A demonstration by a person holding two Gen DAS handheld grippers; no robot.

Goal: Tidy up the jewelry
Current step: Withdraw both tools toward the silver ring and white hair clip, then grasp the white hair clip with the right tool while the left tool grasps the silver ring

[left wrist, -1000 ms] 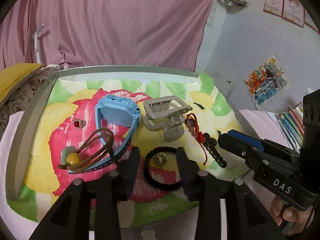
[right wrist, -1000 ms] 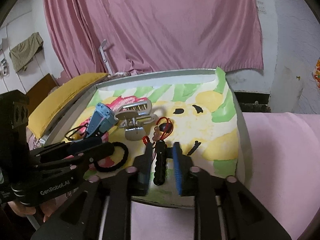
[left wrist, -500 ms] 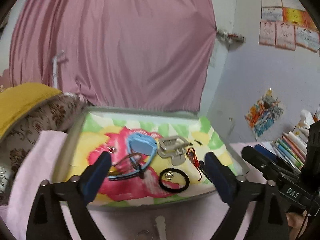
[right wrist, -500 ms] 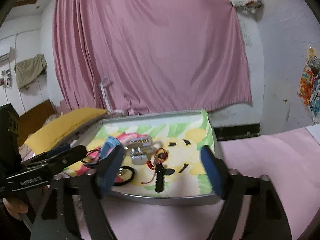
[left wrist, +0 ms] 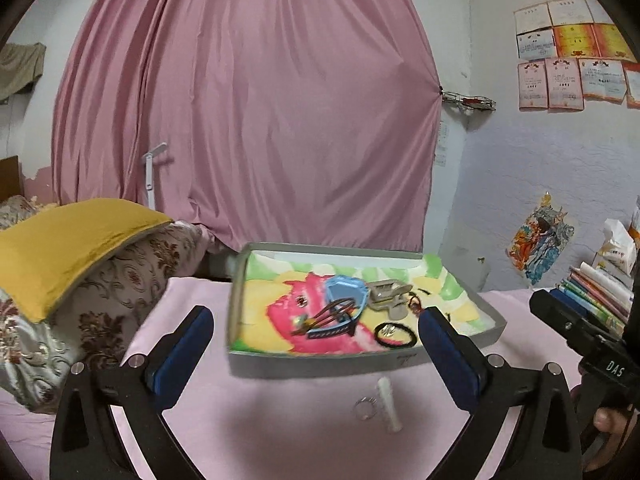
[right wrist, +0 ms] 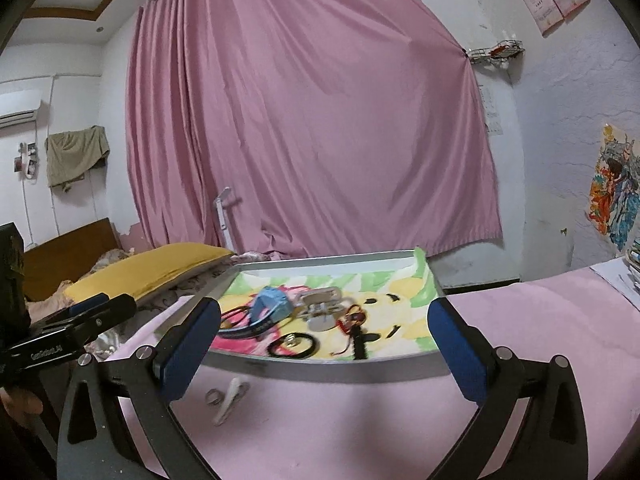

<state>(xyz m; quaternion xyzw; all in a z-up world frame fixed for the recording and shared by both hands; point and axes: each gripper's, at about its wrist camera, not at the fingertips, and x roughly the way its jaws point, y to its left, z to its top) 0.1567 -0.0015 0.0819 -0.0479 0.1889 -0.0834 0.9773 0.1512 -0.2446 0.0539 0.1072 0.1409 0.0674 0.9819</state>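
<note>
Jewelry lies gathered in a shallow grey tray (left wrist: pixel 492 330) with a painted pink, yellow and green floor, set on a pink cloth-covered surface (left wrist: pixel 280 412) in front of a tall pink curtain (left wrist: pixel 256 112).

Inside the tray, the left wrist view shows a light blue watch with a blue strap (left wrist: pixel 346 296) near the middle, a brown cord loop with a yellow bead (left wrist: pixel 324 316) lying against its strap, a grey plastic claw hair clip (left wrist: pixel 390 294) just to the right of the watch, and a black elastic hair tie (left wrist: pixel 396 336) near the front wall with a small metallic piece inside its ring. The right wrist view adds a red cord bracelet (right wrist: pixel 352 316) beside the clip and a black beaded strand (right wrist: pixel 360 344) running toward the front edge.

Outside the tray, on the cloth just before its front wall, rest a small silver ring (left wrist: pixel 365 408) and a white stick-shaped object (left wrist: pixel 389 404), side by side.

Both tools hang back from the tray, above the cloth. The left gripper (left wrist: pixel 316 354) has its blue-padded jaws spread wide, nothing between them. The right gripper (right wrist: pixel 326 354) stands equally wide and empty. Each appears at the edge of the other's view, with part of a hand visible beneath.

A yellow pillow (left wrist: pixel 68 240) on floral bedding sits to the left, and stacked books (left wrist: pixel 592 292) to the right.
</note>
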